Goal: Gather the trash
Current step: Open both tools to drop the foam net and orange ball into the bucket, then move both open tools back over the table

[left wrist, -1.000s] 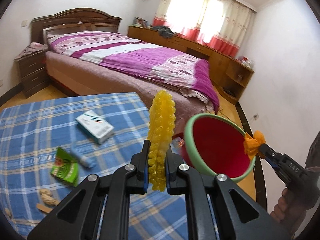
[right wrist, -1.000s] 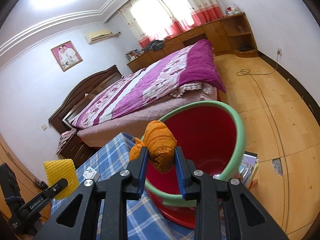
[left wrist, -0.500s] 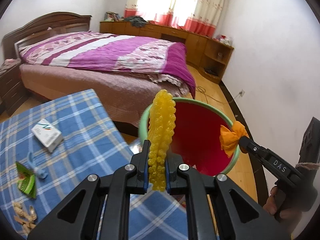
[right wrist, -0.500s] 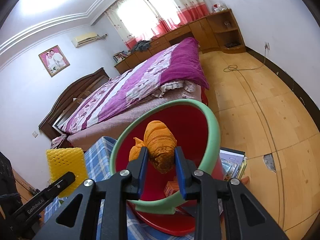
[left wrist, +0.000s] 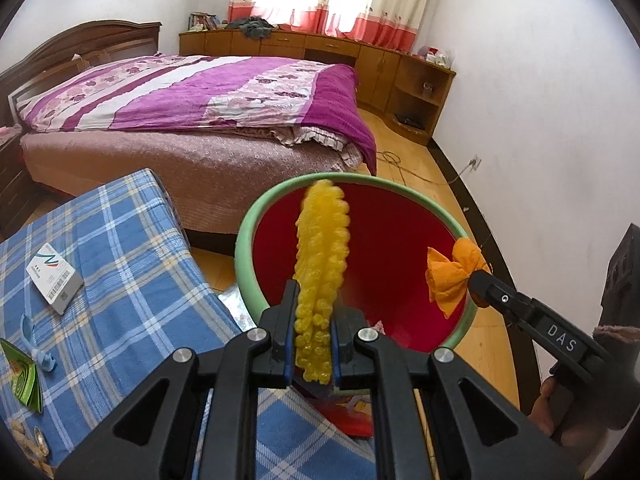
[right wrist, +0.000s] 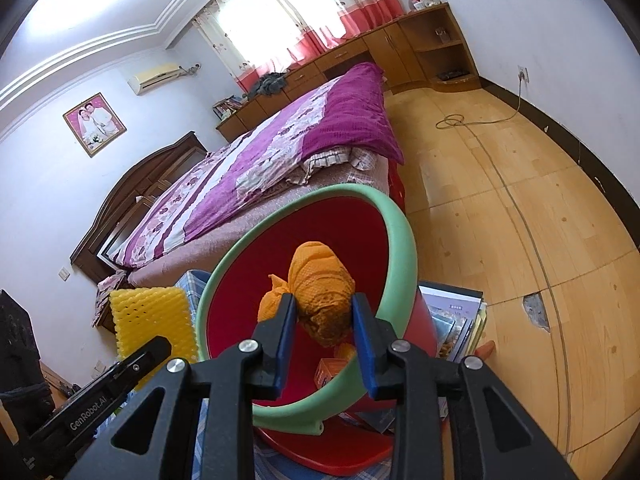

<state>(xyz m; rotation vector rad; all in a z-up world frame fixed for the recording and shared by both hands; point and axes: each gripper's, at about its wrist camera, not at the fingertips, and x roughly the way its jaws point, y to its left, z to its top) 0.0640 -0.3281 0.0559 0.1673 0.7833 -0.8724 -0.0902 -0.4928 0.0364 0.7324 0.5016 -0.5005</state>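
Note:
My left gripper (left wrist: 314,312) is shut on a yellow foam fruit net (left wrist: 320,264), which stands upright over the near rim of the red bin with a green rim (left wrist: 244,248). In the right wrist view the same net (right wrist: 148,316) and left gripper (right wrist: 160,346) sit left of the bin (right wrist: 400,240). My right gripper (right wrist: 322,308) has a crumpled orange wad (right wrist: 320,284) between its pads, which still touch it as the jaws are opening, above the bin's mouth. From the left view the orange wad (left wrist: 448,276) and right gripper (left wrist: 476,280) hang at the bin's right rim.
A blue plaid tablecloth (left wrist: 120,248) carries a white box (left wrist: 54,278), a green packet (left wrist: 22,376) and a small blue piece (left wrist: 40,356). A small orange carton (right wrist: 332,372) lies inside the bin. Books (right wrist: 452,320) lie beside it. A bed (left wrist: 200,92) stands behind.
Both grippers have moved toward the bin and now sit over its mouth. The table items have slid left in the left wrist view. The right jaws stand slightly wider.

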